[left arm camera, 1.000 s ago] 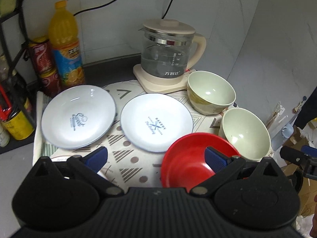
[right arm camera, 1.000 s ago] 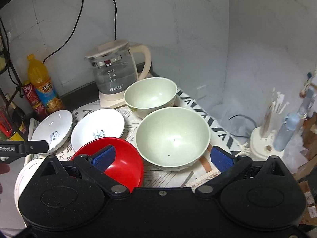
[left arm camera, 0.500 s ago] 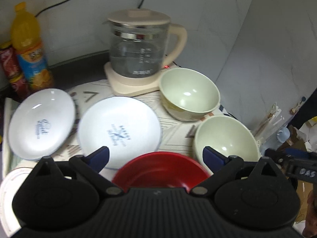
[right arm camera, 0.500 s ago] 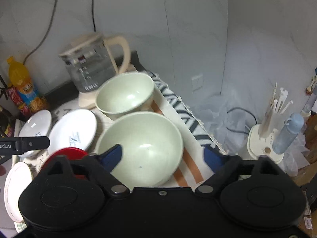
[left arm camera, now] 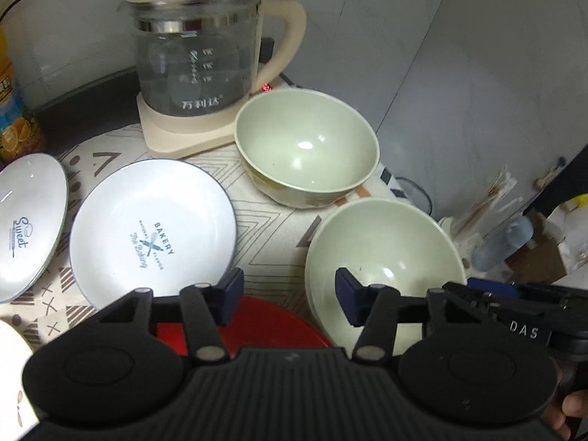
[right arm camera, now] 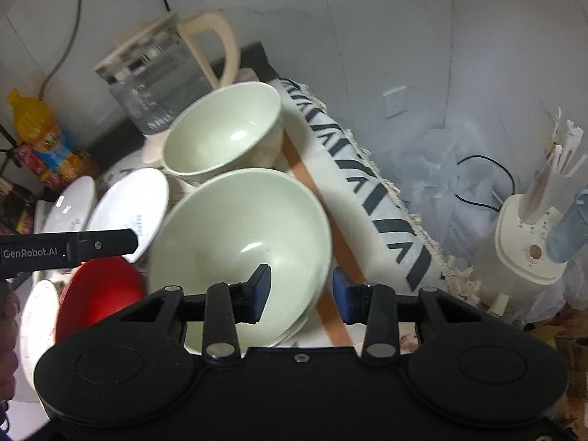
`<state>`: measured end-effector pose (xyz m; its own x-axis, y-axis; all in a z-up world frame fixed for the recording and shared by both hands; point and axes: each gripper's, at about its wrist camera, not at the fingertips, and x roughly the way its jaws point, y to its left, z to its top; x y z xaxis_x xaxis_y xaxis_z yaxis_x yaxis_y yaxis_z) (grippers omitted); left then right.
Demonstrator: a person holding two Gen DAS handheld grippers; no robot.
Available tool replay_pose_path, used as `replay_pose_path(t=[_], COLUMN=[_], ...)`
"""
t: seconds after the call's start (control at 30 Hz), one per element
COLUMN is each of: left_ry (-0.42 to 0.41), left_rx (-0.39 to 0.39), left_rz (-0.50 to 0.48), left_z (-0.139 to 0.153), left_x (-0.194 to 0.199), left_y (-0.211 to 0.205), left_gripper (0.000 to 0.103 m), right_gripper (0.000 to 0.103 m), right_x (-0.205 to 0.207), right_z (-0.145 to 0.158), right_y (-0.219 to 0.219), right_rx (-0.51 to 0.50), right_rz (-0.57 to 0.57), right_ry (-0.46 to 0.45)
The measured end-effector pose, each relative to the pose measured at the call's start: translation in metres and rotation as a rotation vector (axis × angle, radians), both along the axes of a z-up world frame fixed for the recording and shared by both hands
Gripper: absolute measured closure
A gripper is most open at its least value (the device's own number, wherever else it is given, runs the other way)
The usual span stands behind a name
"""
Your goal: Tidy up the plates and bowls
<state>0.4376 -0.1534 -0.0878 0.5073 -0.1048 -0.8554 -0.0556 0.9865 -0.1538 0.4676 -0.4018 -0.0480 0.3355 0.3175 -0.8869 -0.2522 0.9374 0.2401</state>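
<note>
Straddling the near green bowl (right arm camera: 235,242) rim, right gripper (right arm camera: 299,296) fingers apart, not clamped, left gripper (left arm camera: 288,299) open above the red bowl (left arm camera: 272,327), second green bowl (left arm camera: 307,147) and white plates (left arm camera: 152,228) behind on the patterned cloth (left arm camera: 268,217).

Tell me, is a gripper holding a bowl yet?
No. The right gripper straddles the near green bowl's rim, still open. The left gripper holds nothing.
</note>
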Motion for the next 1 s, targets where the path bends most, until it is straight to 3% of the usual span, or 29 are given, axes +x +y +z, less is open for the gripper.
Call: replay_pose_path(t=[0.1,0.2,0.27,0.43,0.6,0.83,1.0], left_ry=[0.017,0.028,0.058,0.092,0.124,0.122,0.081], left_rx=[-0.003,0.002,0.021,0.025,0.075,0.009,-0.008], left_rz=[0.005,-0.004,0.000,-0.012,-0.038,0.003,0.031], left_z=[-0.005,-0.010,-0.016,-0.028,-0.037,-0.038,-0.022], left_x=[0.008,0.016,0.022,0.032,0.038,0.037,0.034], left_y=[-0.003,-0.008,-0.010,-0.017,-0.029,-0.024,-0.022], left_gripper=[0.052,0.062,0.080,0.083,0.093,0.097,0.097], right_gripper=[0.065,0.065,0.066,0.072,0.089,0.090,0.090], right_x=[0.007,0.013,0.016,0.019,0.019,0.020,0.024], right_z=[-0.004,-0.008,-0.010,-0.015,-0.023,-0.019,-0.003], right_y=[-0.002,-0.003,-0.004,-0.003,-0.001,-0.001,0.001], right_rx=[0.005,-0.003,-0.005,-0.017,-0.027,-0.035,-0.054], right_rz=[0.005,0.006,0.005,0.013,0.038,0.035,0.051], right_ry=[0.006,0.026,0.043,0.067,0.121,0.102,0.037])
